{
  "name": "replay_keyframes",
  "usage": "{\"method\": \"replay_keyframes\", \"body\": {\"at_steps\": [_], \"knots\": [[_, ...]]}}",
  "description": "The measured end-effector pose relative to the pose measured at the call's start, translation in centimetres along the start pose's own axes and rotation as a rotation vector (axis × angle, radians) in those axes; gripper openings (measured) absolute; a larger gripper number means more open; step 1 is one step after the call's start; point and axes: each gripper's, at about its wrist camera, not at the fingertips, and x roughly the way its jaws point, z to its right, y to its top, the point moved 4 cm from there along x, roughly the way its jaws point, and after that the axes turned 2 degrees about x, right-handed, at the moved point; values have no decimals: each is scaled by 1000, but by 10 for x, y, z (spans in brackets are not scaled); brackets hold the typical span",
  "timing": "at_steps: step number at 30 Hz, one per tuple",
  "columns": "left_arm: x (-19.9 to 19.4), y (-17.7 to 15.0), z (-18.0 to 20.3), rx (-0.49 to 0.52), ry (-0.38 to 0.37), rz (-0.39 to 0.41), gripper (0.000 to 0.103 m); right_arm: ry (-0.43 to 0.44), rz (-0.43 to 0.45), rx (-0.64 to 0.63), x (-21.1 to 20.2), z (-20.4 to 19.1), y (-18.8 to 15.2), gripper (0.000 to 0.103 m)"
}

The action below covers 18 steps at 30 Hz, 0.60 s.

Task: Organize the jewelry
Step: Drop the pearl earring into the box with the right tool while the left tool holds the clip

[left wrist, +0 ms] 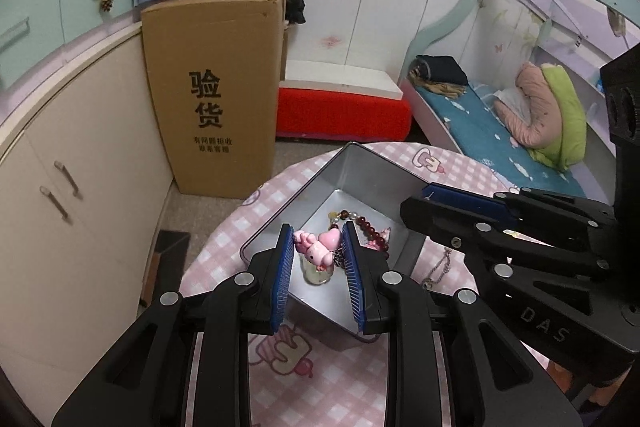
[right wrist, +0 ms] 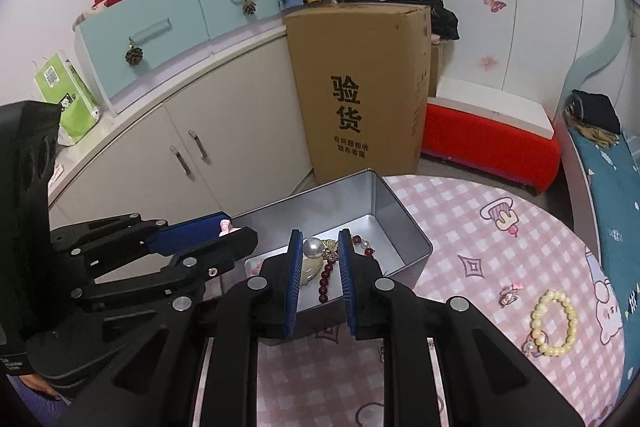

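A silver metal tin stands on the pink checked table. Inside lie a dark red bead bracelet and a pale pendant. My left gripper is over the tin, shut on a pink figurine charm with a small chain hanging from it. My right gripper is open above the tin's near side, with a pearl piece seen between its fingers; whether it touches them I cannot tell. A cream bead bracelet and a small pink hair clip lie on the table to the right.
A silver chain lies on the table just right of the tin. A tall cardboard box stands on the floor beyond the table. Cabinets are on the left, a red bench and a bed behind.
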Motion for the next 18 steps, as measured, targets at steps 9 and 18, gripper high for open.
{"method": "replay_keyframes", "body": {"at_steps": [9, 18], "knots": [[7, -1, 0, 4, 6, -7, 25, -5, -20, 13, 12, 3, 1, 18], [14, -2, -1, -4, 6, -19, 26, -4, -29, 23, 17, 7, 1, 18]]}}
